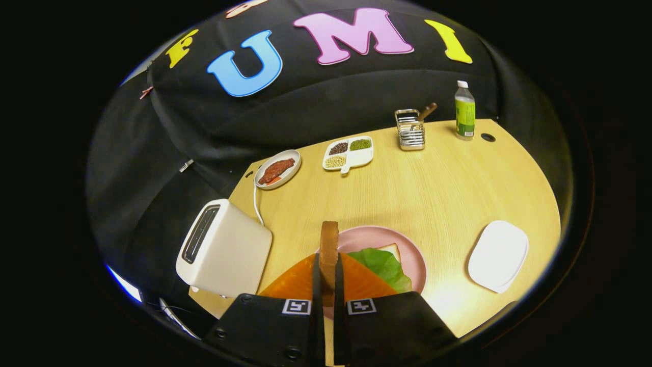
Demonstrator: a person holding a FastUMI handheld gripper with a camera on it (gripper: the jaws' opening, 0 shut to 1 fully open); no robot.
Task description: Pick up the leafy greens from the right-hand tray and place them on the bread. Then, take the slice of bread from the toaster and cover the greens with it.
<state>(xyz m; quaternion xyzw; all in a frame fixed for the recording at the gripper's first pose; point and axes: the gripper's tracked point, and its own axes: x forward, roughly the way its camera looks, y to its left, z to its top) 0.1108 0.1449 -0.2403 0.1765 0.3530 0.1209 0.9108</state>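
Gripper view: fingers [328, 278] clamping bread slice [329, 244] over pink plate [415, 260].

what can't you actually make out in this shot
- Gripper view: the bread slice clamped in the gripper stands edge-on, so its faces are unseen.
- The fingers and slice cover part of the pink plate, the greens and the bottom bread.
- The toaster slots are too dark to see inside.
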